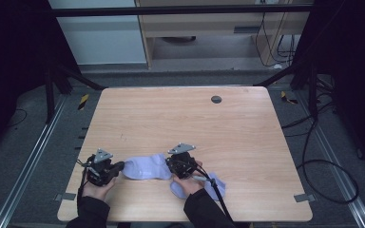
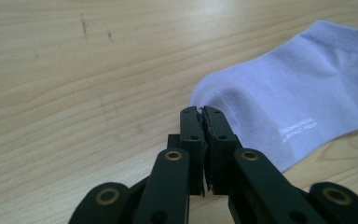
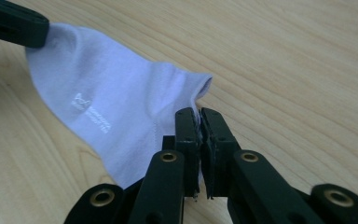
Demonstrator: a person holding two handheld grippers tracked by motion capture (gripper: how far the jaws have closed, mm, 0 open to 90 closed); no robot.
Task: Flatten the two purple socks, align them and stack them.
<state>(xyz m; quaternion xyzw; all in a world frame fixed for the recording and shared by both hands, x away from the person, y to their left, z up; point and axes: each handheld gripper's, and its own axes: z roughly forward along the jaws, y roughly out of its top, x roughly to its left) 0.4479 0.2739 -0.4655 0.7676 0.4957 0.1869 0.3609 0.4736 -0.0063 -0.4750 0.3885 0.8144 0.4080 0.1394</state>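
A pale lilac ankle sock (image 1: 145,167) lies flat on the wooden table (image 1: 180,118) near its front edge, stretched between my two grippers. My left gripper (image 1: 120,166) is shut on the sock's left end; in the left gripper view its jaws (image 2: 201,113) pinch the rounded edge of the sock (image 2: 303,88). My right gripper (image 1: 170,164) is shut on the right end, and its tips (image 3: 199,114) clamp the sock (image 3: 116,107) beside the open cuff. The left gripper's black jaw (image 3: 11,25) shows on the sock's far end there.
A second lilac sock (image 1: 217,187) lies partly under the right hand and cable at the front of the table. A dark round grommet (image 1: 216,99) sits near the far edge. Black frame posts and cables surround the table.
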